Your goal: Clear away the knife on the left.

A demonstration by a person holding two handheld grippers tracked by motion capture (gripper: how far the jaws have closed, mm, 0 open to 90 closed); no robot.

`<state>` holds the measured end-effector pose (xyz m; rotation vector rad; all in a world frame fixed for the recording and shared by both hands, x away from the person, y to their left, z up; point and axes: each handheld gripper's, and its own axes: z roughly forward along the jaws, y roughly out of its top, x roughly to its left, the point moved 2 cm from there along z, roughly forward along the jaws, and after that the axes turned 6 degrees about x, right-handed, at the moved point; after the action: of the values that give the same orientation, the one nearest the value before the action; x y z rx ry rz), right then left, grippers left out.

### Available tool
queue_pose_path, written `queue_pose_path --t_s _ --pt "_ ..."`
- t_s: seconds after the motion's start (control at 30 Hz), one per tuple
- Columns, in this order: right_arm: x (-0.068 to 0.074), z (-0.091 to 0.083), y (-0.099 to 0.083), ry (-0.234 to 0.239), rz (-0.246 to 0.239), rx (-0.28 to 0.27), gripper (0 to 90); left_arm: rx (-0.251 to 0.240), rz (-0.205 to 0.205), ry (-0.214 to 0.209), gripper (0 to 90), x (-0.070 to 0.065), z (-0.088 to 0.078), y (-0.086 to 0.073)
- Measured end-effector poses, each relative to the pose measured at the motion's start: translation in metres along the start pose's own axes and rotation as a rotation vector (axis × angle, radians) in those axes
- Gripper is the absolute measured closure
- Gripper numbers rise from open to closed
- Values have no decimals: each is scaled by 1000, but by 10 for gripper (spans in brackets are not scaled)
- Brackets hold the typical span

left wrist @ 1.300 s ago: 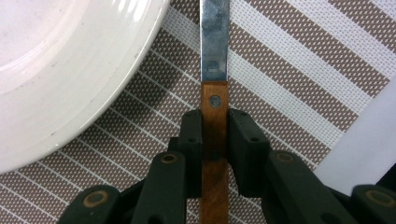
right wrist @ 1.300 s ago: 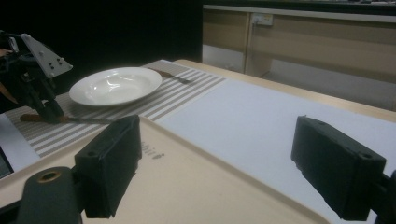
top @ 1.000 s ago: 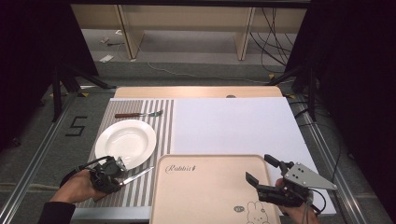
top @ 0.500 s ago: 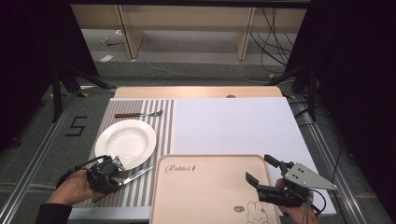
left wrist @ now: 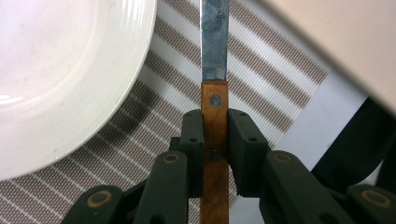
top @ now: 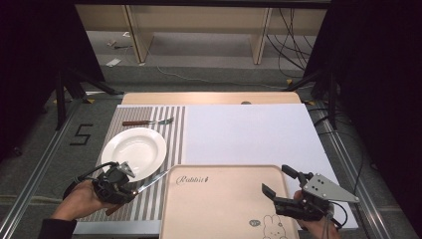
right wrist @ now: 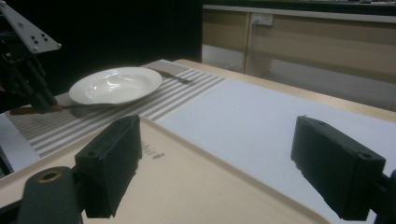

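Two hand-held grippers work at the near edge of a table seen from above. The left gripper [top: 130,185], held in the person's left hand [top: 82,199] at the lower left, has its black jaws closed tight on the wooden handle of a knife [top: 149,181]. In the left gripper view the jaws press against both sides of that brown handle, and the steel blade of the knife [left wrist: 214,39] runs straight ahead over a striped placemat [left wrist: 280,84]. From above, the knife lies low over the striped placemat [top: 174,129], its blade pointing toward the corner of a tan tray [top: 224,199] and passing just beside the near rim of a white plate [top: 133,150]. The plate rests on the placemat and has nothing on it. A fork [top: 147,122] with a dark handle lies on the placemat beyond the plate, well apart from the knife. The tray sits at the near middle of the table on a white sheet [top: 249,134], with script lettering near one corner and a small rabbit drawing near the other. The right gripper [top: 281,181] hovers over the tray's right edge with its jaws spread wide and nothing between them; in the right gripper view the two black pads [right wrist: 112,163] stand far apart above the tray [right wrist: 196,186].
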<state>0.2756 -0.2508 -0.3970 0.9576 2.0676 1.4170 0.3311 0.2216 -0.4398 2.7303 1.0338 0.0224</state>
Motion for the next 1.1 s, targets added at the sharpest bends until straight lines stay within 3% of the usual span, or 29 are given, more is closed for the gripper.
queue_pose_path --t_s 0.13,0.27,0.77,0.97,1.1 --pt "0 0 0 0 1 0 173 -41 -51 -5 768 -5 -3 6" --pt "0 0 0 0 1 0 173 -82 -72 -28 768 -11 -5 12" --pt "0 0 0 0 -2 0 173 -125 22 -88 768 -50 0 35" --pt "0 0 0 1 -1 -1 173 -155 13 -136 768 -59 3 43" --pt "0 0 0 0 -2 0 173 -162 32 -157 768 -68 3 48"
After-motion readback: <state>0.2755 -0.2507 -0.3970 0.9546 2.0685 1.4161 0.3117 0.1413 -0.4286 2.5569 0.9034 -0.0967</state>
